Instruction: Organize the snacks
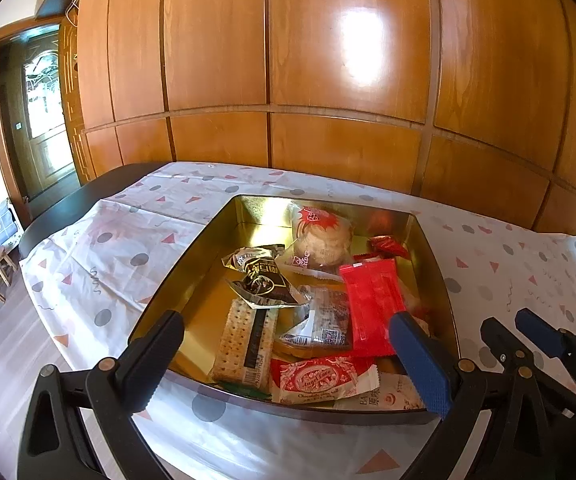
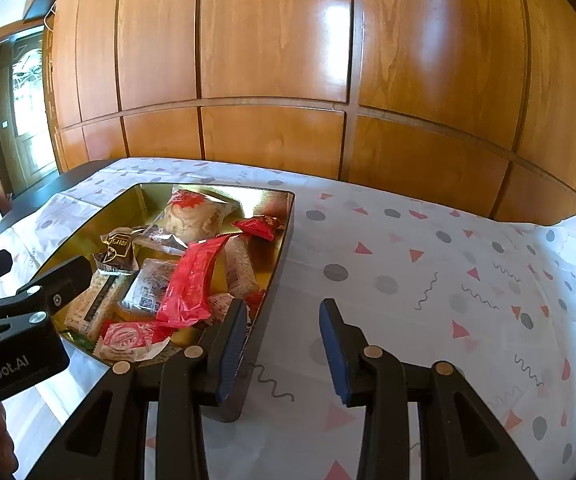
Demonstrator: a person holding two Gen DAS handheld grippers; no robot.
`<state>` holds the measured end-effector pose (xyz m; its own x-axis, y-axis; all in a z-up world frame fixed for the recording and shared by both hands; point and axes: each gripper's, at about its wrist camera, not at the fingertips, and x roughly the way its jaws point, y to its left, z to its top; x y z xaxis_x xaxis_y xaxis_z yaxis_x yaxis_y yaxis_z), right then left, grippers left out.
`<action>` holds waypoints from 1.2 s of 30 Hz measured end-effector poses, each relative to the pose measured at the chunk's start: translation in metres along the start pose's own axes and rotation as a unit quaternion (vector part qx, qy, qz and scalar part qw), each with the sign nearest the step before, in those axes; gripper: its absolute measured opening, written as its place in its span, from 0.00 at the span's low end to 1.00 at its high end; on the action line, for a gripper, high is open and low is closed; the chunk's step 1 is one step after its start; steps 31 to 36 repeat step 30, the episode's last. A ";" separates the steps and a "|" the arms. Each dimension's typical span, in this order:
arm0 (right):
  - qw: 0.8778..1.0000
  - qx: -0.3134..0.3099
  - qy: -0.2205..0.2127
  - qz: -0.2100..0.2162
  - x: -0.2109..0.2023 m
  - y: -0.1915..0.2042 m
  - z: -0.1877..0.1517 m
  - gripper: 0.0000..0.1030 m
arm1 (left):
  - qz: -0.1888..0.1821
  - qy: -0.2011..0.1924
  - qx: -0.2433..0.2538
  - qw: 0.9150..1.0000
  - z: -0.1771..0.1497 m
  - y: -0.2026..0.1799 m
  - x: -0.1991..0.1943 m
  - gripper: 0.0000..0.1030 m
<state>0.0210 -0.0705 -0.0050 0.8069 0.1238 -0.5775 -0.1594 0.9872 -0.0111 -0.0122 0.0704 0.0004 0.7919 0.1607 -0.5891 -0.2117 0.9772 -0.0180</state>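
1. The left gripper (image 1: 288, 352) is black hard plastic, with one black pad and one blue bumpy pad. Its jaws are wide apart and hold nothing. It tips down at the near rim of the tin, with the snacks between its fingers.
2. The right gripper (image 2: 283, 344) has blue ridged pads (image 2: 334, 354). Its jaws stand partly apart with nothing between them. It tips down over the cloth just beside the tin's near right corner, and its left finger sits in front of that corner.
3. The tin (image 1: 191, 264) is a shiny gold metal box with a dark outside and rounded corners. It lies flat on the tablecloth (image 1: 99, 256).
4. At the near side of the tin lies a crinkly red and white roll wrapper (image 1: 320, 378). Next to it is a long pack of bumpy crackers (image 1: 243, 348).
5. In the middle of the tin, a smooth red packet (image 1: 374, 306) leans on a clear-wrapped snack (image 1: 324, 320). A shiny black and silver bag (image 1: 261, 278) lies just left of them.
6. At the far side of the tin sits a round pale cake (image 1: 320, 238) in clear wrap, and a small red candy (image 1: 388, 246).
7. The tablecloth is thin and white, with grey dots, pink triangles and squiggles.
8. Past the tin stands a glossy wooden wall (image 1: 328, 60) of smooth panels.
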 end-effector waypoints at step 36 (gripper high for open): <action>1.000 0.000 -0.002 0.005 0.001 -0.006 0.002 0.37 | 0.006 -0.022 0.009 1.000 0.001 0.003 -0.005 0.97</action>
